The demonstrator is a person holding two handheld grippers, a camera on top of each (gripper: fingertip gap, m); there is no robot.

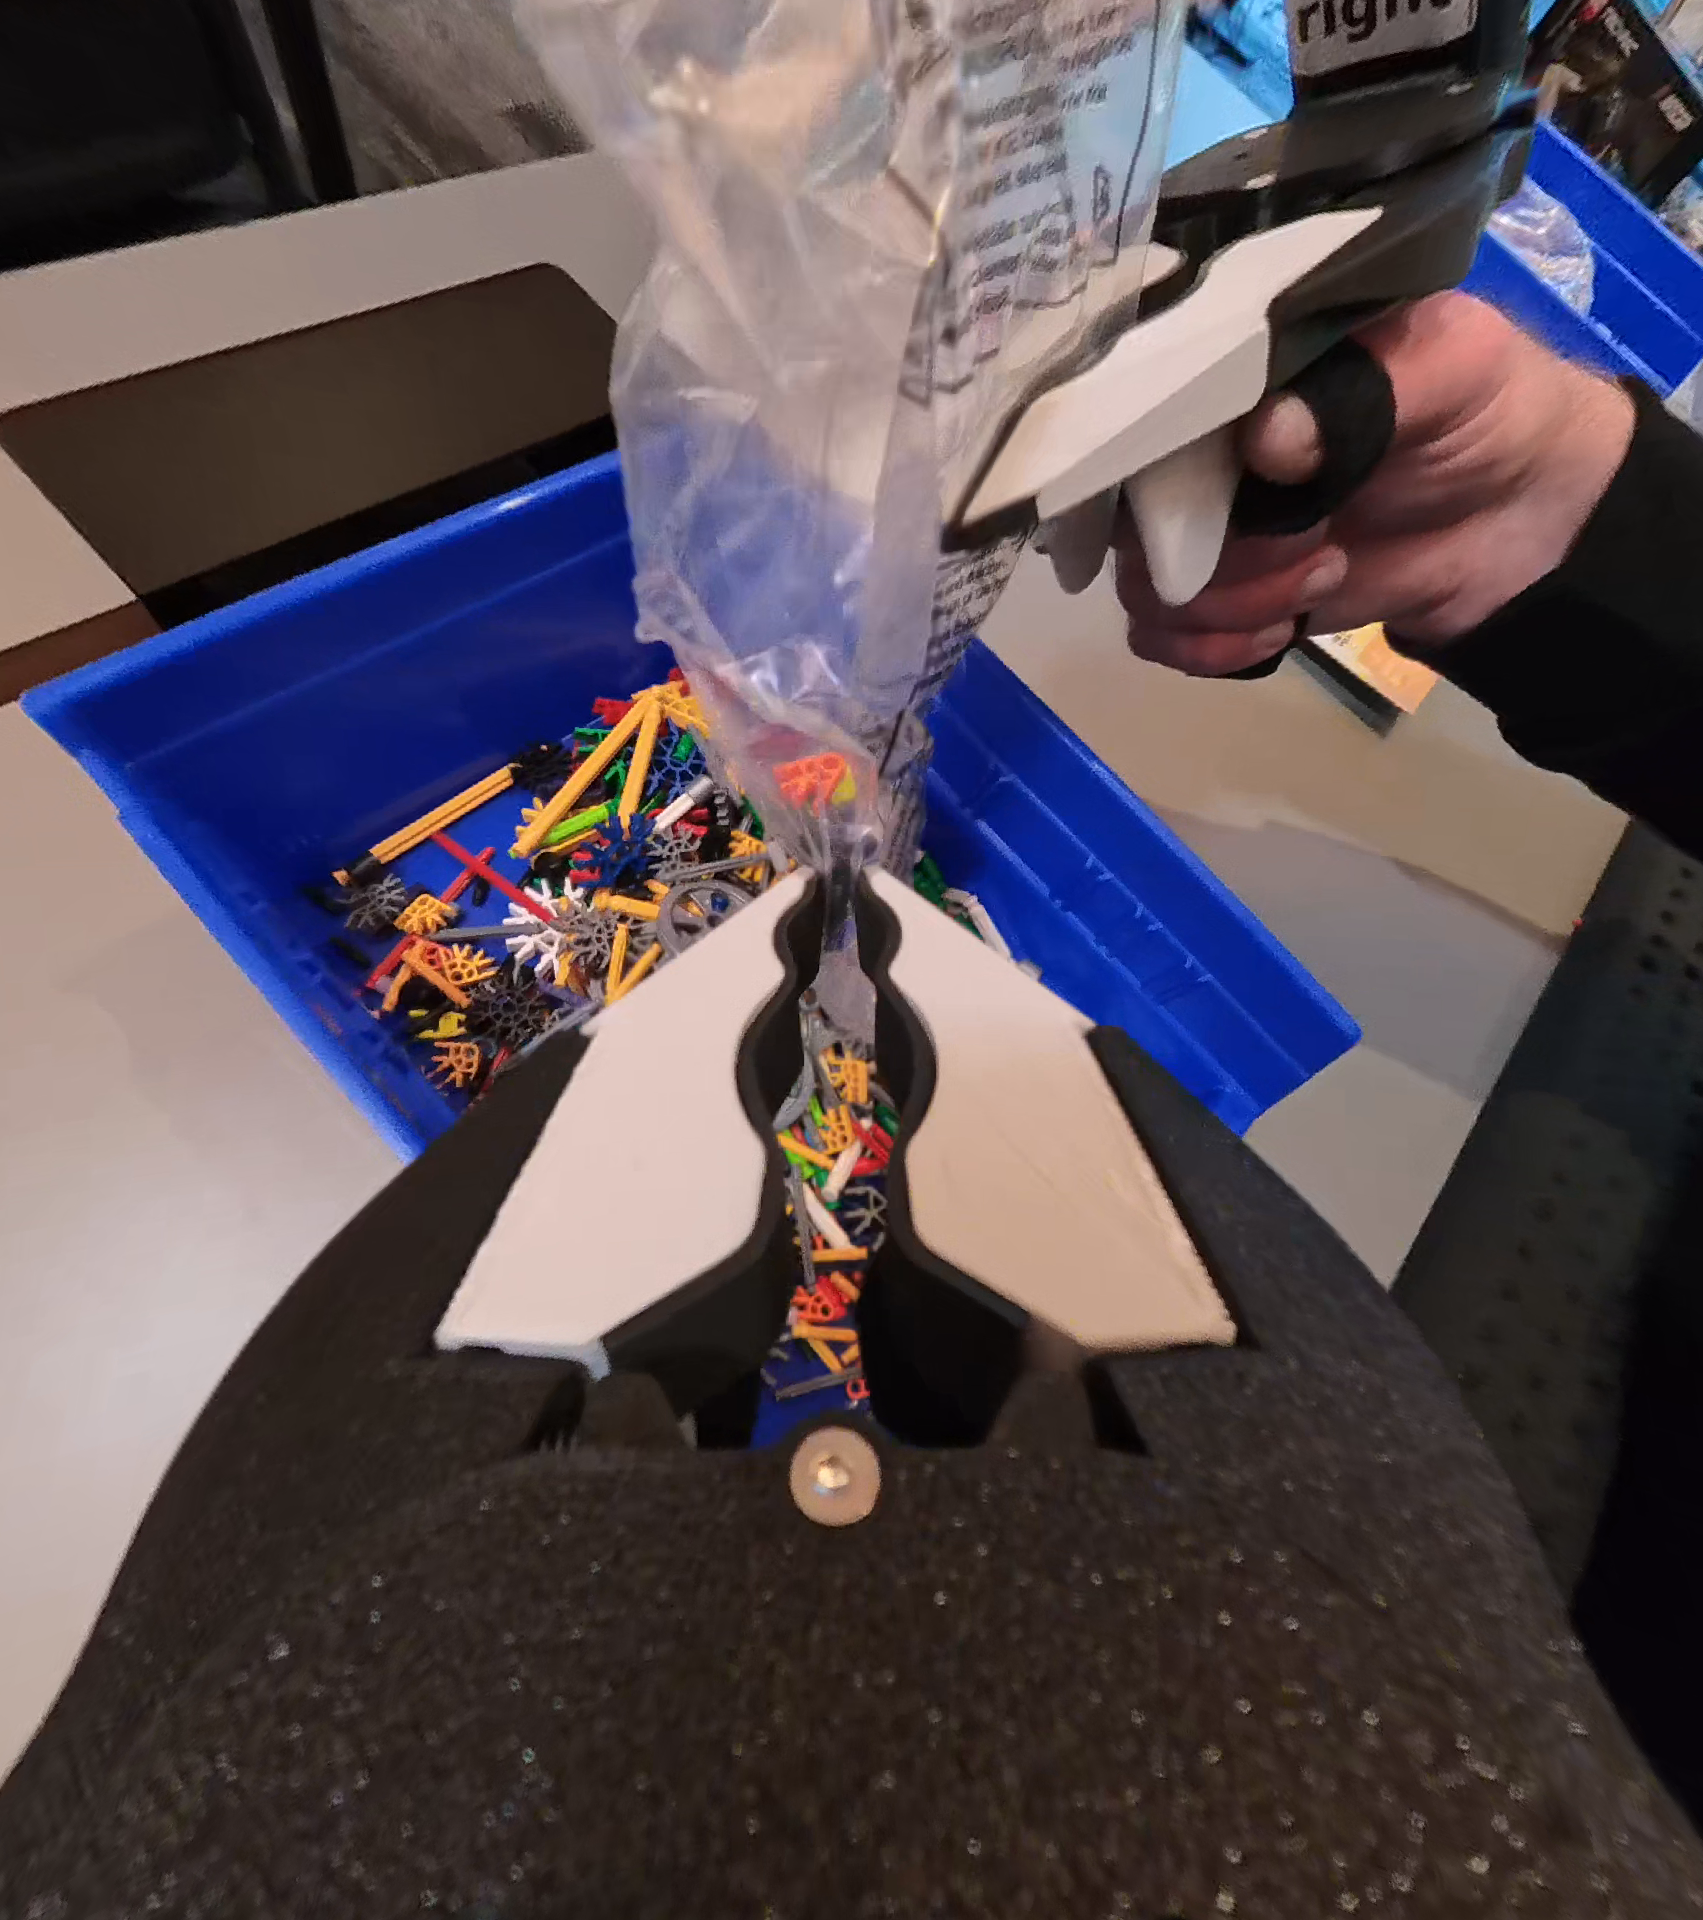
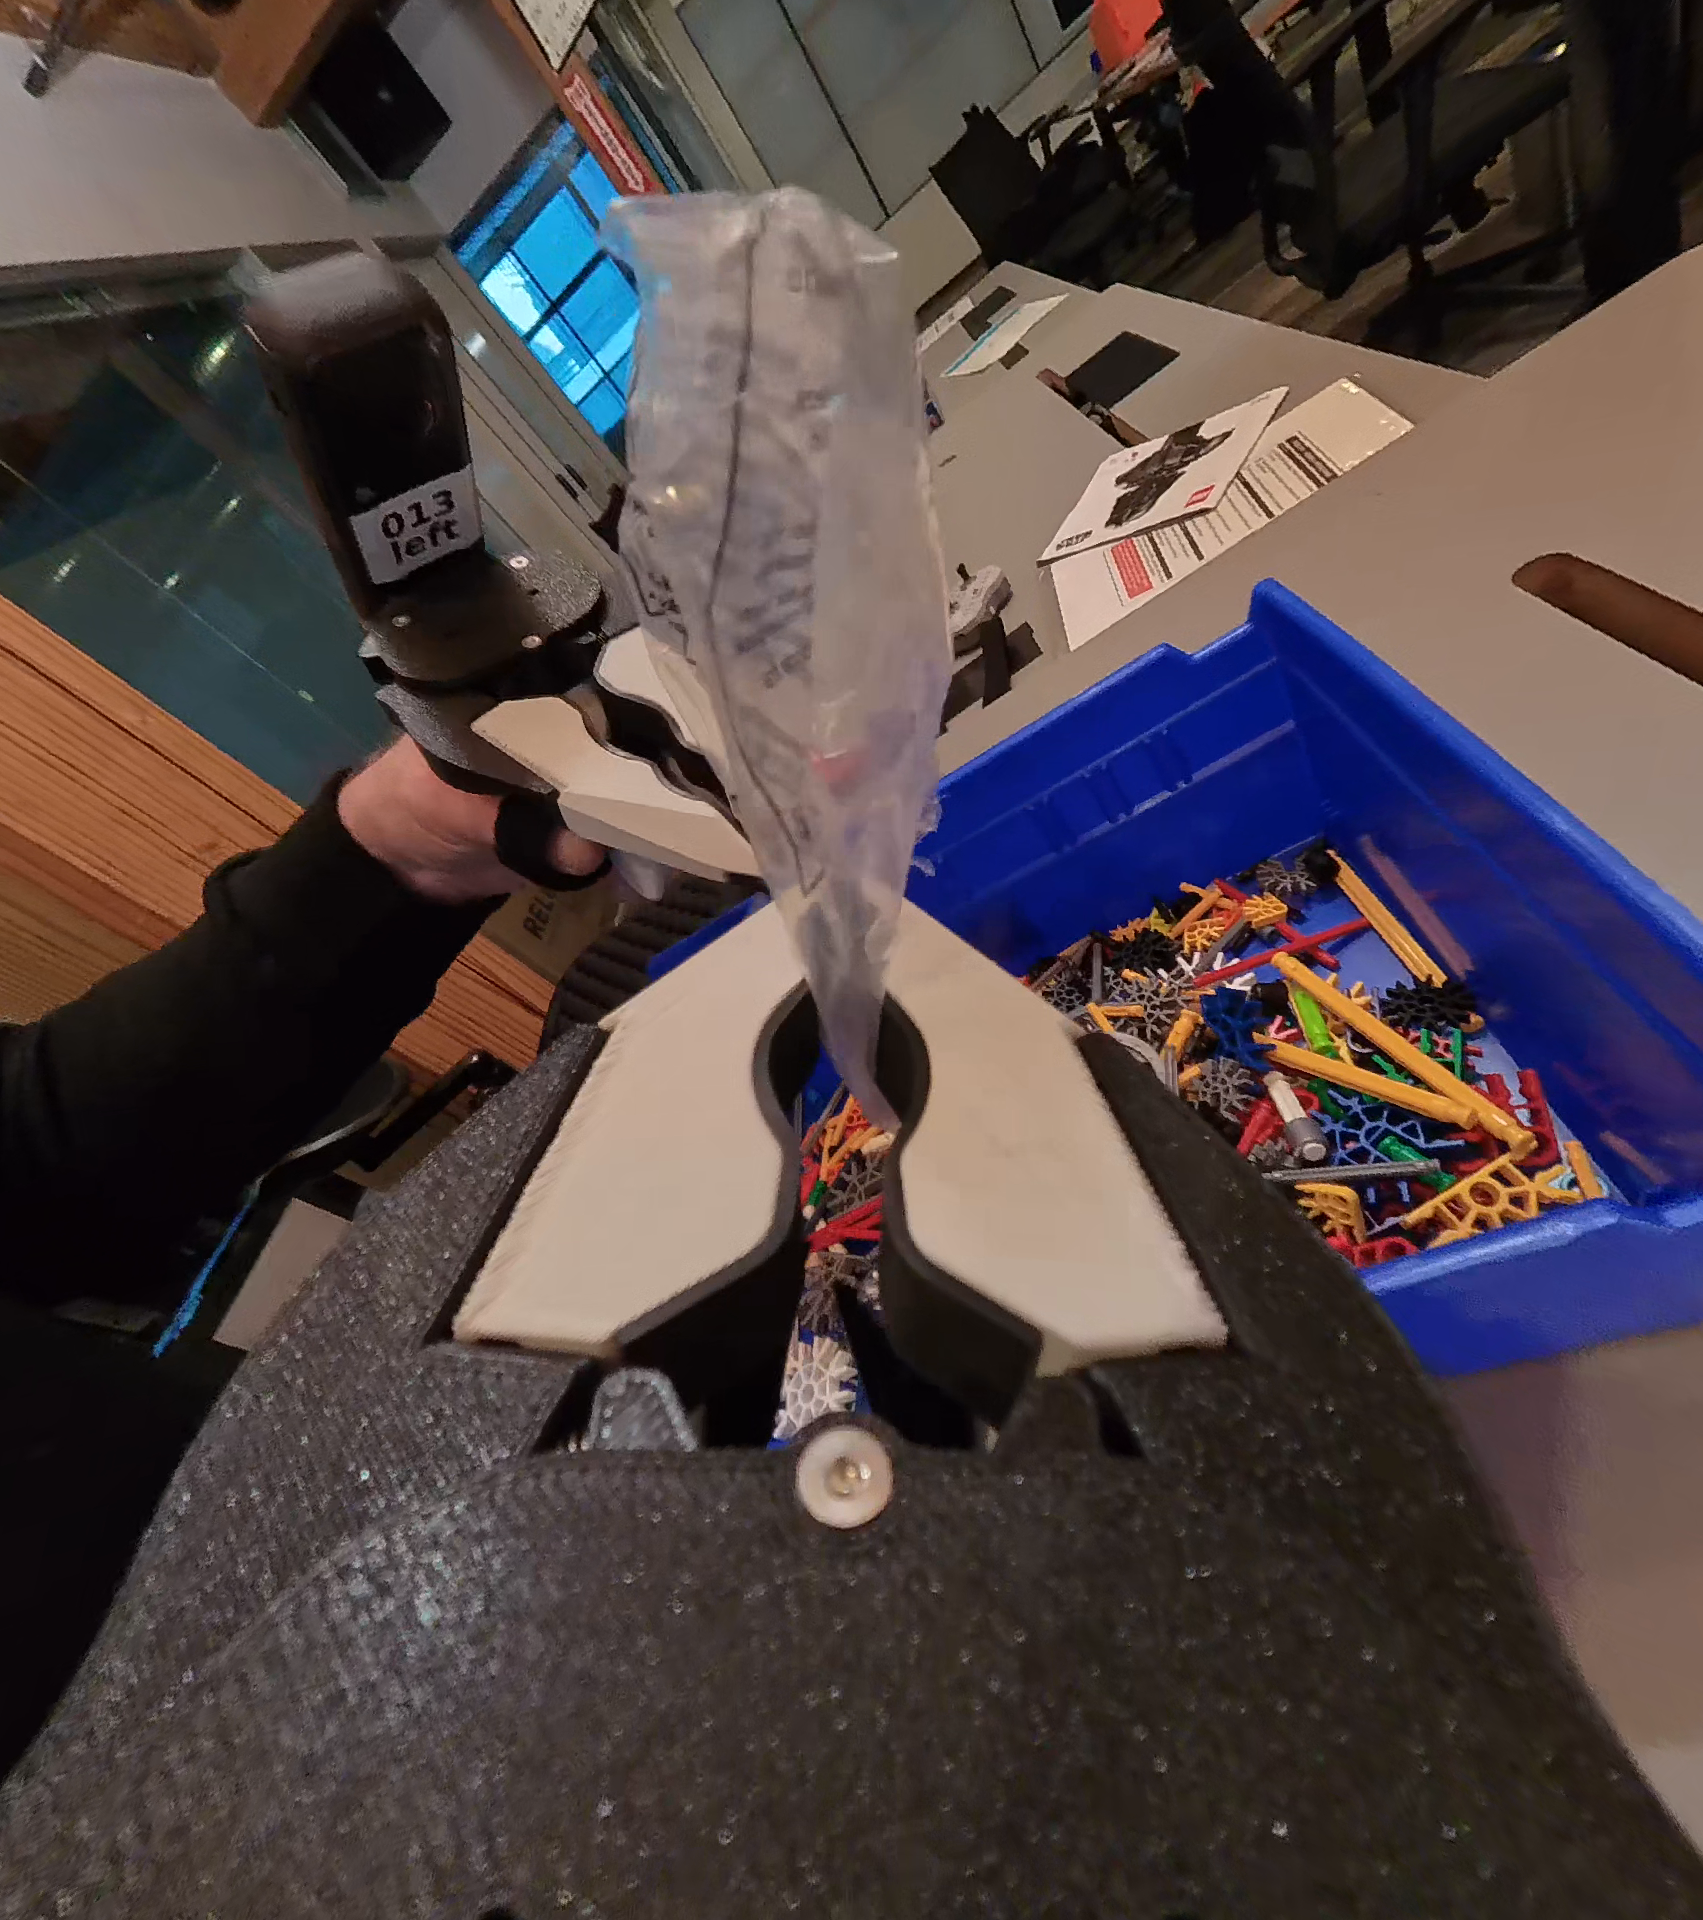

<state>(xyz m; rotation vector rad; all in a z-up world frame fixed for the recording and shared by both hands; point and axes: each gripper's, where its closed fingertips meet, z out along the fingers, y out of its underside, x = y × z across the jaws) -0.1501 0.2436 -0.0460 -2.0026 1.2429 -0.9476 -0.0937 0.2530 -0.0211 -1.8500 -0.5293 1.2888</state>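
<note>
A clear plastic bag [image 1: 805,416] with dark print hangs over a blue bin [image 1: 359,665] of colourful construction-toy rods and connectors [image 1: 556,883]. My left gripper [image 1: 836,894] is shut on the bag's lower end, where an orange connector [image 1: 811,779] and a few other pieces sit inside. My right gripper [image 1: 982,509] is shut on the bag higher up. In the right wrist view the right gripper [image 2: 842,925] pinches a twisted end of the bag [image 2: 774,520]. The left gripper [image 2: 712,810] grips the bag from the left, above the bin [image 2: 1449,748] and its pieces [image 2: 1346,1081].
The bin stands on a light grey table [image 1: 99,1039] with a dark cut-out [image 1: 307,436] behind it. Printed sheets [image 2: 1190,488] lie farther along the table. A second blue bin [image 1: 1616,270] stands at the far right. A black perforated surface [image 1: 1605,1039] lies beside the table's right edge. One gripper's finger ends stand about 7 cm off the other's.
</note>
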